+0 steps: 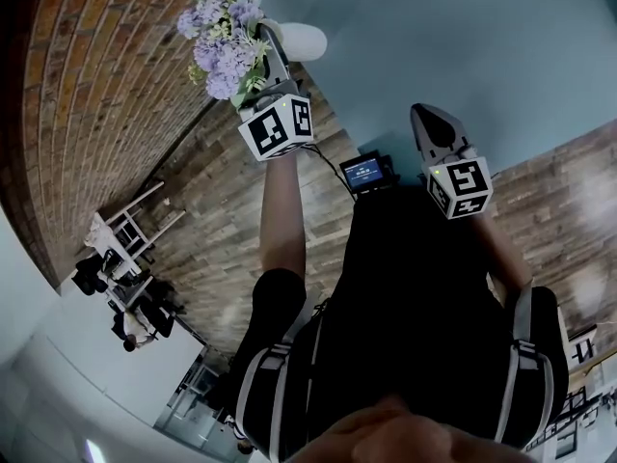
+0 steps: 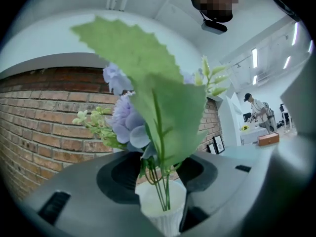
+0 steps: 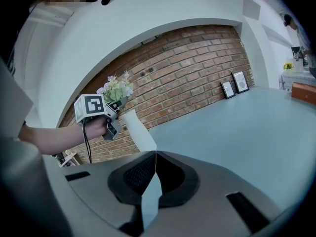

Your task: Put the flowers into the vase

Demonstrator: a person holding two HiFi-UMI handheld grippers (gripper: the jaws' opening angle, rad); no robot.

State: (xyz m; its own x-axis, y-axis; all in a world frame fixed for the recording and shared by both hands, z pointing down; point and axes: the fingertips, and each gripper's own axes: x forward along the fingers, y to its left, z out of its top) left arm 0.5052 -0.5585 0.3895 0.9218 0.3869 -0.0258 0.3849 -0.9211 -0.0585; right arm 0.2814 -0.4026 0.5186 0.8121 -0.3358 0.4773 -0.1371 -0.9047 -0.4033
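A bunch of purple flowers (image 1: 224, 37) with green leaves is held in my left gripper (image 1: 262, 48), which is shut on the stems. It hovers right beside the white ribbed vase (image 1: 307, 39) on the teal table. In the left gripper view the thin green stems (image 2: 162, 181) run down between the jaws into the mouth of the vase (image 2: 163, 209) just below, with a large leaf (image 2: 148, 83) filling the middle. My right gripper (image 1: 431, 122) is shut and empty, held back over the table. From the right gripper view, its jaws meet in a thin line, and the vase (image 3: 138, 130) and flowers (image 3: 116, 90) stand to the left.
A brick wall (image 3: 187, 68) runs behind the teal table (image 3: 237, 127). Two small picture frames (image 3: 234, 85) lean against it, and an orange box (image 3: 303, 92) sits at the far right. A small screen device (image 1: 368, 172) lies at the table's near edge.
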